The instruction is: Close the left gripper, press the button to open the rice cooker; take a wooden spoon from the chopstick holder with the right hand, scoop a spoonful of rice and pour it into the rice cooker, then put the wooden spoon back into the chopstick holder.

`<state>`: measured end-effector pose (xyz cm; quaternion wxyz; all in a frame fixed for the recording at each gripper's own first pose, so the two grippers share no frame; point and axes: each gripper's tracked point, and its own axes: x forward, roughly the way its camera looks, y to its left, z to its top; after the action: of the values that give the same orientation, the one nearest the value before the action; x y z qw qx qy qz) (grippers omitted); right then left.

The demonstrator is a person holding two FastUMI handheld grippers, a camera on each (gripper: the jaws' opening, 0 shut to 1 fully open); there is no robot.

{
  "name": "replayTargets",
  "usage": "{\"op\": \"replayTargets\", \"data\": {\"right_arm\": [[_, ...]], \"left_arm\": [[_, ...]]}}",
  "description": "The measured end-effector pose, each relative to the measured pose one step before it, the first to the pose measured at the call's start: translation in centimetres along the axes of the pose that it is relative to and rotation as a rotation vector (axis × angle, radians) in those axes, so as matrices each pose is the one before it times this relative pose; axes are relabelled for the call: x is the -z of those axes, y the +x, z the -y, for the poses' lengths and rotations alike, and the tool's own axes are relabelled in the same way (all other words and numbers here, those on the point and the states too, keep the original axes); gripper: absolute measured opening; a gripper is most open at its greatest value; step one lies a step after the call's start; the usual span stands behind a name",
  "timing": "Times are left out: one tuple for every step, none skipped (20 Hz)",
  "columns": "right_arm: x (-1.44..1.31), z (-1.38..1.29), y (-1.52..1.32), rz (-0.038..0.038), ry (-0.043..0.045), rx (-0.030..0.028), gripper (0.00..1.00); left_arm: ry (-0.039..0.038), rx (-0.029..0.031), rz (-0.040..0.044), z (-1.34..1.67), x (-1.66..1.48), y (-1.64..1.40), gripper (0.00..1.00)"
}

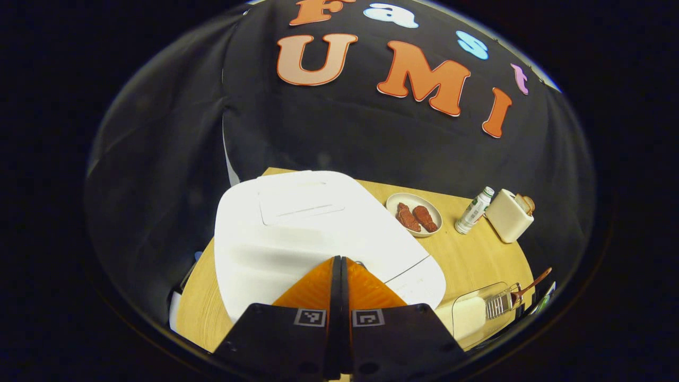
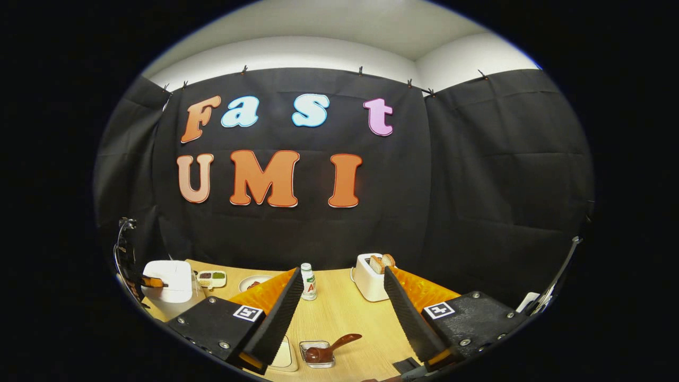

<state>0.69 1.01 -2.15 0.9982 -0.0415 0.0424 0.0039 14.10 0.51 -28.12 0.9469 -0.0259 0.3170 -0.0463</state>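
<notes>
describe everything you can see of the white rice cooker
The white rice cooker is a boxy, rounded, glossy plastic-looking appliance with a recessed panel on its lid. The lid is down, closed. It stands upright on the light wooden table, at its left end. The left gripper, fingers shut together, is right at its front edge, where the button would be; contact can't be confirmed.

1. On the left claw (image 1: 339, 265) we see two black, angular housing plates, one behind each finger, each with a small square black-and-white marker near its inner edge.
2. Dark round screw heads sit at the plates' corners.
3. Its fingers taper to a point, ribbed on their outer faces.
4. The right claw (image 2: 342, 297) carries the same black plates, one square marker apiece and silvery screws along the edges.
5. The facing pads (image 2: 281, 313) are finely ridged.
</notes>
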Motion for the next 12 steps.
{"op": "replayTargets", "data": {"right_arm": [[0.024, 0.196, -0.135, 0.00243, -0.00118, 0.00535, 0.95], [-0.309, 0.32, -0.143, 0.0053, 0.00334, 0.00462, 0.95], [-0.127, 0.256, -0.181, 0.00463, 0.00624, 0.00269, 0.95], [-0.058, 0.12, -0.143, 0.00181, 0.0068, 0.00303, 0.95], [-0.02, 0.181, -0.067, 0.00231, 0.00555, 0.00397, 0.95], [-0.06, 0.202, -0.045, 0.00308, 0.00382, 0.00349, 0.95], [0.194, 0.14, -0.18, -0.00028, 0.00258, 0.00323, 0.95], [0.16, 0.183, -0.067, -0.00245, 0.00193, 0.00279, 0.95], [-0.058, 0.003, -0.037, 0.00014, 0.0014, 0.00091, 0.95], [-0.066, -0.017, -0.113, 0.00245, 0.00122, -0.00035, 0.95], [0.064, 0.124, -0.193, 0.00274, 0.00038, -0.00047, 0.95], [-0.036, 0.026, -0.055, 0.00167, -0.00126, -0.00026, 0.95]], "left_arm": [[0.00124, -0.00107, -0.00026, 0.07, -0.165, -0.052, 0.05], [0.00171, 0.00005, 0.0116, 0.096, -0.55, -0.397, 0.05], [0.00254, 0.00055, 0.01165, 0.169, -0.967, -0.465, 0.05], [0.00319, 0.00088, 0.01809, 0.215, -1.121, -0.93, 0.05], [0.00004, 0.00197, 0.03112, 0.074, -1.671, -0.84, 0.05], [-0.00109, 0.00212, 0.03348, 0.078, -1.701, -1.026, 0.05], [-0.00159, 0.00156, 0.04627, 0.099, -2.154, -1.136, 0.05], [0.00316, 0.0019, 0.04849, 0.14, -1.821, -0.838, 0.05], [-0.00317, 0.00757, 0.0309, 0.155, -1.363, -1.482, 0.04], [-0.00718, 0.01075, 0.03284, 0.491, -1.113, -0.822, 0.04], [-0.00219, 0.00517, 0.03023, 0.322, -1.315, -0.964, 0.04], [0.00655, 0.00249, 0.03283, 0.082, -1.183, -0.899, 0.05]]}}
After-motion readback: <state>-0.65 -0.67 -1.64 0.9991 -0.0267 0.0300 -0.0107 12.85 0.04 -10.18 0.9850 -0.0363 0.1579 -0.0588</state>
